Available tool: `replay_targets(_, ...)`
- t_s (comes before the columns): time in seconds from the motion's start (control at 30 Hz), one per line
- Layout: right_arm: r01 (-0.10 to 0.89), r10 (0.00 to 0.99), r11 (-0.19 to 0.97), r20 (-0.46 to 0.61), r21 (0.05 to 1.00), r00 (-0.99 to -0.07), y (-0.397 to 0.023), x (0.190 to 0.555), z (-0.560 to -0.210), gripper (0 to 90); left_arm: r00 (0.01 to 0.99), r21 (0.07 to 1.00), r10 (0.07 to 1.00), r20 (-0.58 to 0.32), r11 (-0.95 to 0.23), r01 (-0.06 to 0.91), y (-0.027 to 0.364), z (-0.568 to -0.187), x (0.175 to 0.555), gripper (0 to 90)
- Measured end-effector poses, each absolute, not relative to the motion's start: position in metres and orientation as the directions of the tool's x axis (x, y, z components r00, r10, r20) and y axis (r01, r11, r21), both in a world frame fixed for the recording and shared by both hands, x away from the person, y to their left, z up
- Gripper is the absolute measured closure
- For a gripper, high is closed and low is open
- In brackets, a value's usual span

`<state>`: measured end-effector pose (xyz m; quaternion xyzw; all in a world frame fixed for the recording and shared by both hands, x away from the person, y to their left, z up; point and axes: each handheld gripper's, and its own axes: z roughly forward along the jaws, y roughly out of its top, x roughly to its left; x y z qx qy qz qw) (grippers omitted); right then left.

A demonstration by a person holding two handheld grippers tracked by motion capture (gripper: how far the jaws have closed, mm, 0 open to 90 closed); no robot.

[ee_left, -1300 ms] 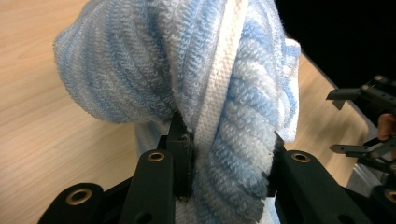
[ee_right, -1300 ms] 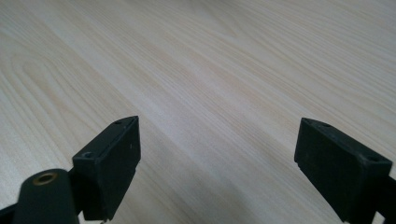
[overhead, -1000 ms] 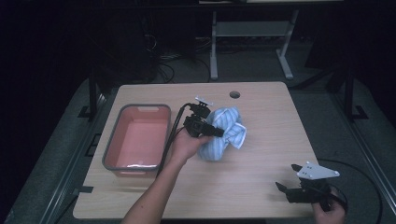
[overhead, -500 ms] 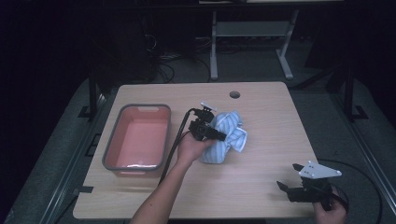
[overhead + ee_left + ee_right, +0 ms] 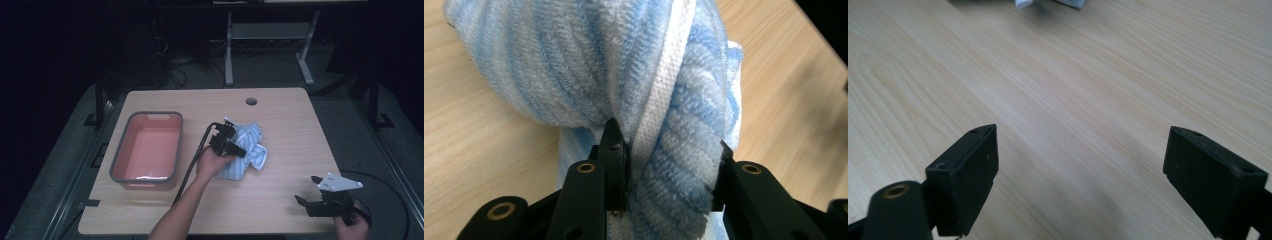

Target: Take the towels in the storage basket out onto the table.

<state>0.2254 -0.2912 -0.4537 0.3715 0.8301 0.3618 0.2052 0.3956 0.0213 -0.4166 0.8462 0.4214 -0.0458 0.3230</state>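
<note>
A blue and white striped towel [image 5: 250, 145] lies bunched at the middle of the wooden table [image 5: 280, 120]. My left gripper [image 5: 239, 150] is shut on a thick fold of the towel [image 5: 639, 90]; in the left gripper view the cloth bulges between the two black jaws. A pink tub with a grey rim [image 5: 147, 147] stands to the left of the towel, with nothing in it. My right gripper [image 5: 303, 201] rests near the table's front right corner, open, with bare wood between its jaws [image 5: 1083, 165].
A round cable hole [image 5: 251, 101] sits near the table's far edge. The left gripper's cable [image 5: 192, 165] trails back along the forearm. A white metal frame [image 5: 265, 35] stands on the dark floor behind the table.
My left gripper has carried the towel a little to the right and toward the front of the table. The right gripper has stayed put.
</note>
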Motion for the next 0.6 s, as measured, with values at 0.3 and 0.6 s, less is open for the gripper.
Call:
replay_targets(0.3,0.469,0.755,0.475,-0.071,0.745,-0.652,-0.287,0.228,-0.456,13.8,0.626,0.491,0.699,-0.346,-0.433,0.756,0.019,-0.43,0.396,58.4)
replay_targets(0.6,0.455,0.743,0.492,-0.085,0.742,-0.664,-0.284,0.228,-0.455,13.9,0.63,0.51,0.699,-0.338,-0.427,0.747,0.017,-0.432,0.393,54.2)
